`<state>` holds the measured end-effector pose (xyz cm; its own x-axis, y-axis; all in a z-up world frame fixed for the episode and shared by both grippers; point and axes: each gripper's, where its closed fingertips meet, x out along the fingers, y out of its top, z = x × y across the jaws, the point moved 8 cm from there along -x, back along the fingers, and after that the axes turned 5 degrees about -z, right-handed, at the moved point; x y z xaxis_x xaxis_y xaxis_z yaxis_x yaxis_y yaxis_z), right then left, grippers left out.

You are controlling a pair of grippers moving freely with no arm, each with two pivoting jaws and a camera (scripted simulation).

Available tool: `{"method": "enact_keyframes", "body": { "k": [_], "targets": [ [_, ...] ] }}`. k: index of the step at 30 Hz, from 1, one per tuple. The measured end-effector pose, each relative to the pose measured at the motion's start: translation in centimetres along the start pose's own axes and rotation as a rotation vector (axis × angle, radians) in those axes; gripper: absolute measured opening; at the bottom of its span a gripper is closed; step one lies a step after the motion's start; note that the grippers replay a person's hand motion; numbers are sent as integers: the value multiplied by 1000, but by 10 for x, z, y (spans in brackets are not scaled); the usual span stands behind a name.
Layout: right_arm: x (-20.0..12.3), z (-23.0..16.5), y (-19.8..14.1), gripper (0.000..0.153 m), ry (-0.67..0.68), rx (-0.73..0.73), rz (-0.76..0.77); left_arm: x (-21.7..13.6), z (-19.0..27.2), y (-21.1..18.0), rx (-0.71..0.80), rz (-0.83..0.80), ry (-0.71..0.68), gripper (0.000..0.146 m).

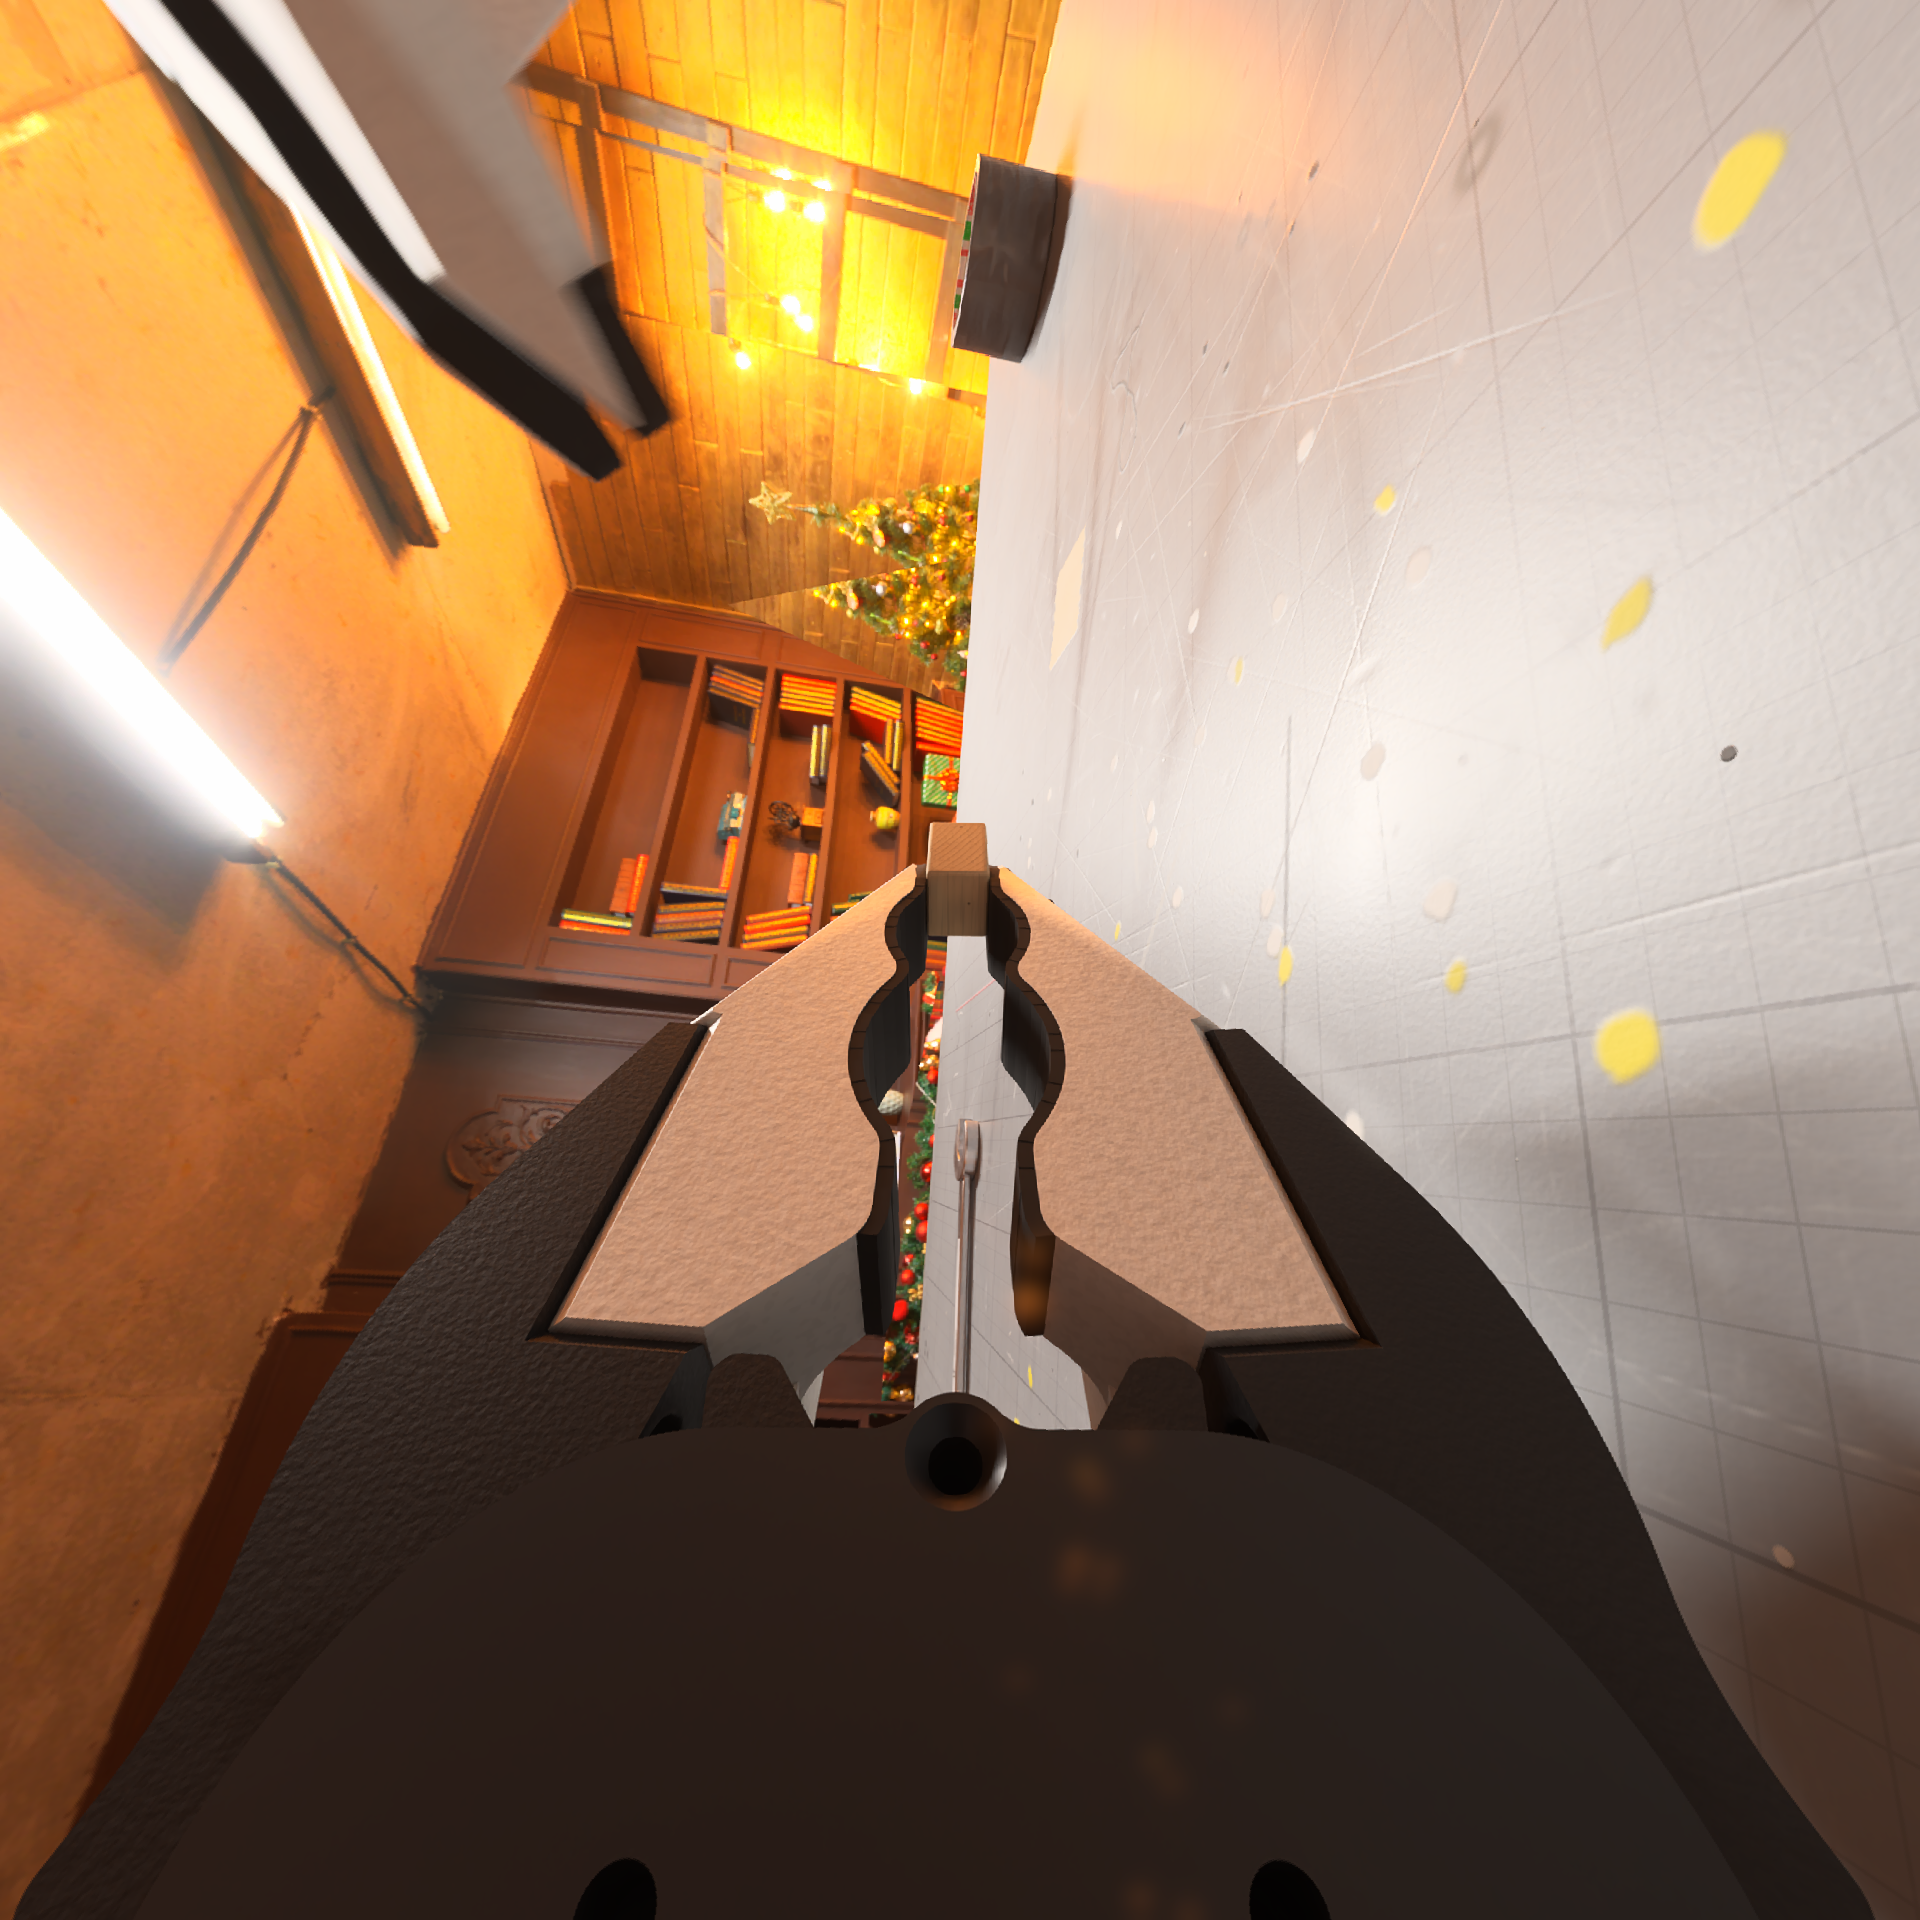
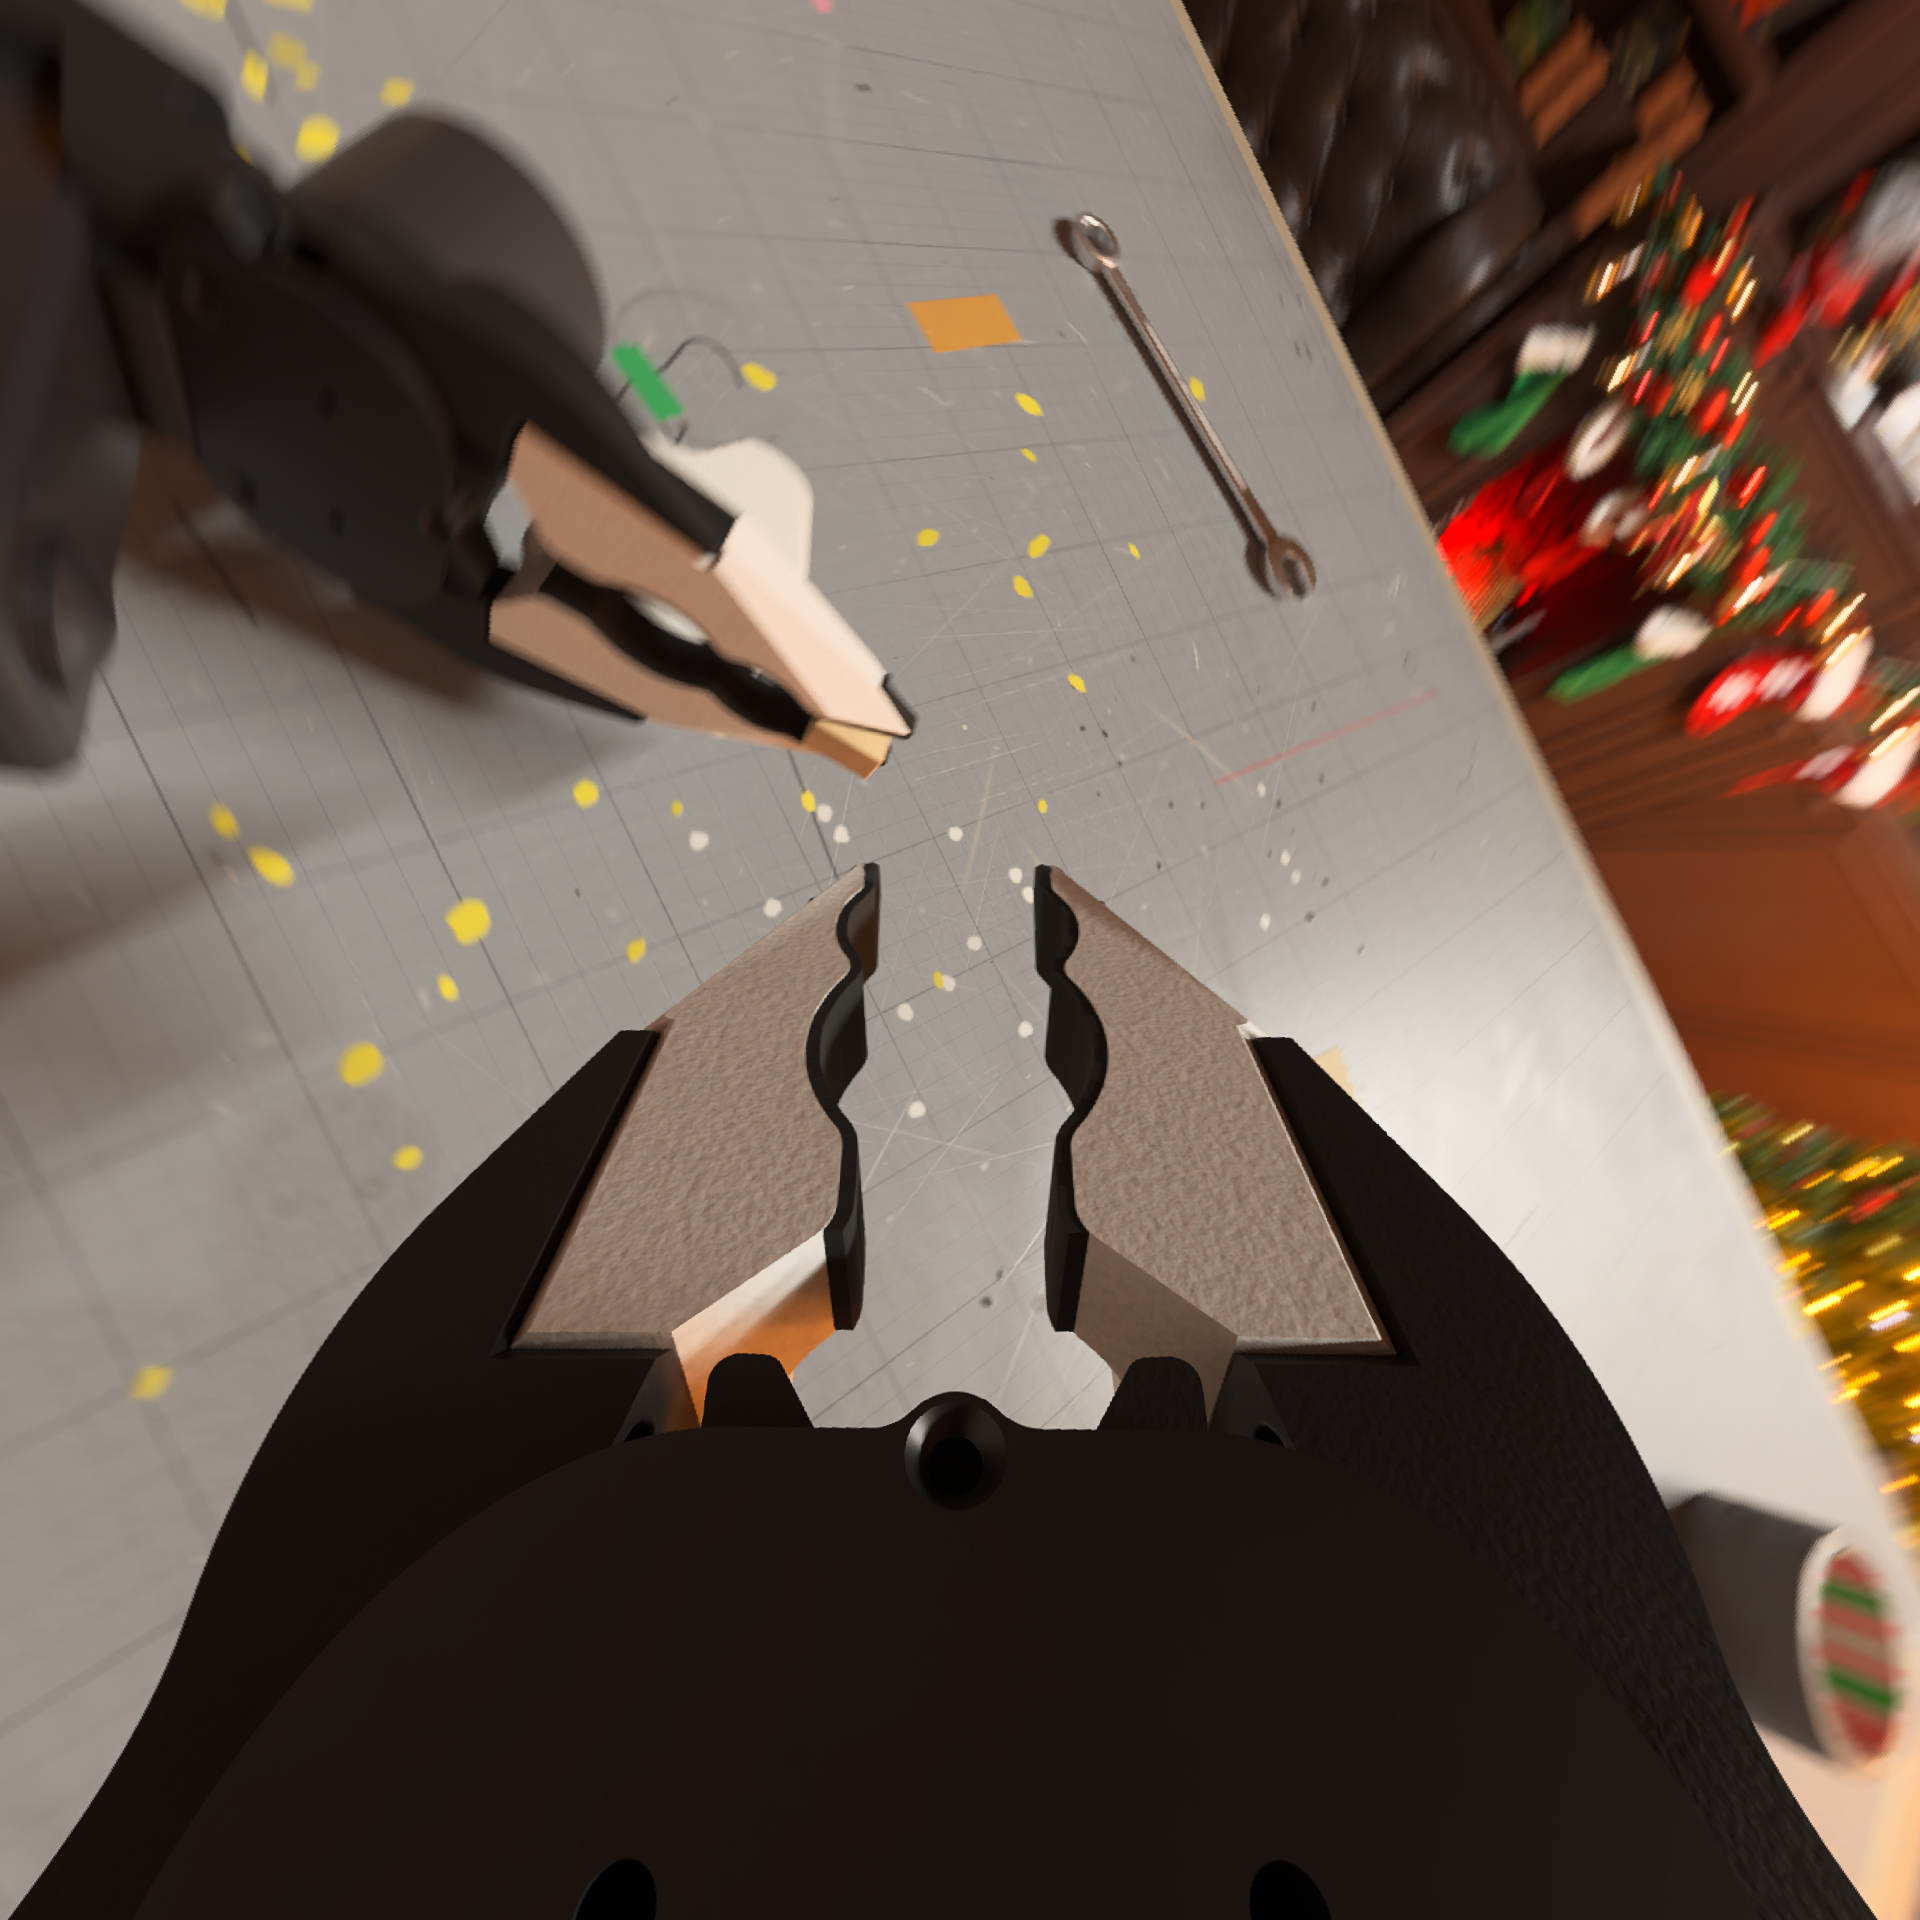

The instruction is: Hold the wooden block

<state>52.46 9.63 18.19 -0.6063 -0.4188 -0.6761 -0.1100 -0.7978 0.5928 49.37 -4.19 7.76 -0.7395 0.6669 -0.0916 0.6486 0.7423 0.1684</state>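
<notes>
Over the grey gridded workbench [image 2: 1039, 156], left gripper [image 1: 956, 883] pinches the small pale wooden block [image 1: 956, 878] at its fingertips; it should squeeze steadily, while right gripper [image 2: 956, 883] gapes empty.

The right gripper [image 2: 956, 883] hovers over the grey gridded table [image 2: 1039, 125], its jaws apart with nothing between them. Ahead and to the left, the left gripper [image 2: 868, 743] pinches the wooden block [image 2: 854, 746] at its fingertips, clear of the surface. A wrench [image 2: 1190, 405] lies near the table's edge
</notes>
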Motion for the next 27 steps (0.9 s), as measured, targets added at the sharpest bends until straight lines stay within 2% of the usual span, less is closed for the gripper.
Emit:
{"method": "enact_keyframes", "body": {
  "k": [2, 4, 7, 10, 15, 18, 20, 22, 27],
  "targets": [
    [9, -19, -13, 39, -70, -154, 20, 0, 0, -1, -13, 4, -4, 10],
    [19, -35, -30, 47, -225, -286, 33, 0, 0, 0, -20, 12, -4, 10],
    [29, -53, -53, 48, -419, -502, 51, -1, 0, 1, -24, 28, -6, 10],
    [34, -55, -60, 47, -525, -555, 102, -2, 1, 2, -21, 53, -11, 10],
    [43, -50, -60, 45, -573, -593, 143, -3, 3, 4, -11, 75, -20, 10],
    [47, -48, -68, 43, -519, -573, 95, -1, 4, 1, -11, 54, -31, 10],
    [48, -44, -78, 38, -450, -501, 64, 2, 4, -2, -34, 29, -56, 9],
    [47, -34, -86, 28, -379, -317, 60, 5, 6, -5, -57, 6, -98, 9],
    [47, -6, -97, 23, -383, 113, 189, 9, 14, -5, -21, 2, -179, 10]
  ]
}}
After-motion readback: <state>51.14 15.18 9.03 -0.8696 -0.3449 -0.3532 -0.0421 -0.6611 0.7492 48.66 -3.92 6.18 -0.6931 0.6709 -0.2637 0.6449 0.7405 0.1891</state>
